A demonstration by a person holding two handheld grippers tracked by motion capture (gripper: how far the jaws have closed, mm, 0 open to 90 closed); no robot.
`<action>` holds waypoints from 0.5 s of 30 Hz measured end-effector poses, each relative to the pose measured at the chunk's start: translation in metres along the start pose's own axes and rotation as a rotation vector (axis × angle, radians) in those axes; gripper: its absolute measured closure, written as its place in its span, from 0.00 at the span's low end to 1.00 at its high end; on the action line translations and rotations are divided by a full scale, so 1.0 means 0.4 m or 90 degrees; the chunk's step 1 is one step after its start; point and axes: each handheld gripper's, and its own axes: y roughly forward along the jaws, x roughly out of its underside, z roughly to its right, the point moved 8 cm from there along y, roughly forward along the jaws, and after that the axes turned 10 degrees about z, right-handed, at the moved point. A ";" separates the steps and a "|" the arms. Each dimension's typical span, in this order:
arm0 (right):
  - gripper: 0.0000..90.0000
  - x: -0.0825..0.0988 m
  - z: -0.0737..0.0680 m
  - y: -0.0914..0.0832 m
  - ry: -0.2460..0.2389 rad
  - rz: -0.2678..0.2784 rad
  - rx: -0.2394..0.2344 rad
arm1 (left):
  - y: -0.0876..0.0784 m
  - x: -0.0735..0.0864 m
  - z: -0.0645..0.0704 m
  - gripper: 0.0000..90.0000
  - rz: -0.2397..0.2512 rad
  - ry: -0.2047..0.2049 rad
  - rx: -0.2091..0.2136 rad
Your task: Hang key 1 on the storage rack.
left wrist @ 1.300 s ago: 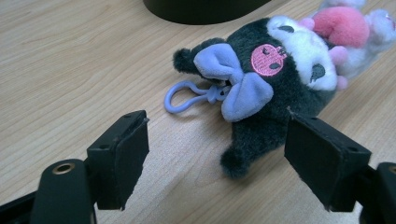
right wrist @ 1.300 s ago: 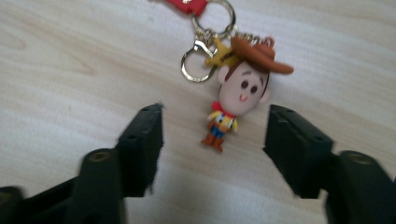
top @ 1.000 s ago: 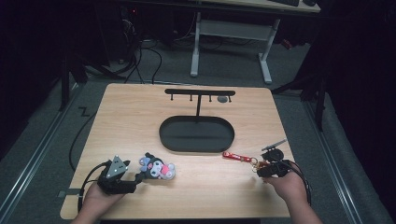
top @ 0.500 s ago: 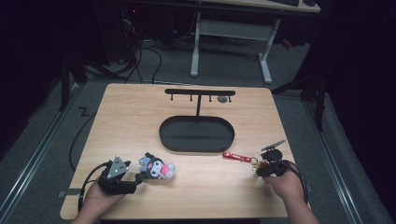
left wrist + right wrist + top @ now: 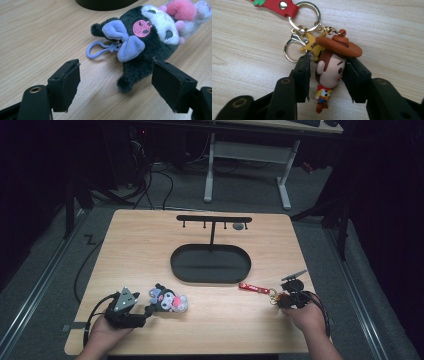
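Since the earlier frame, our right gripper (image 5: 325, 70) has been closing around the small cowboy-figure keychain (image 5: 329, 72), whose red strap (image 5: 254, 288) trails leftward toward the empty black oval tray (image 5: 210, 263). Leftmost, our left gripper (image 5: 116, 82) stands spread before the black plush toy (image 5: 147, 37), lying along the wooden table (image 5: 150, 250).

- Right gripper (image 5: 325, 72) now closer about the cowboy figure keychain (image 5: 331, 72), jaws having just been closing, head of the figure between them, pads at or just beside its two sides.
- Same gripper (image 5: 290, 299) shifted slightly left, nearer the gold rings at the near end of the red strap (image 5: 252, 287), against its place a second ago.
- Figure now tucked between the black jaws.
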 end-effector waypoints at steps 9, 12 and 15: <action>0.73 0.002 0.002 -0.002 0.009 -0.003 -0.004 | 0.001 0.000 0.001 0.26 -0.001 0.001 0.000; 0.73 0.002 -0.002 -0.008 0.013 -0.015 -0.020 | 0.001 0.000 0.001 0.26 -0.001 -0.002 0.000; 0.73 -0.002 -0.010 -0.019 0.010 -0.014 -0.031 | 0.000 0.001 0.003 0.26 -0.003 0.000 0.003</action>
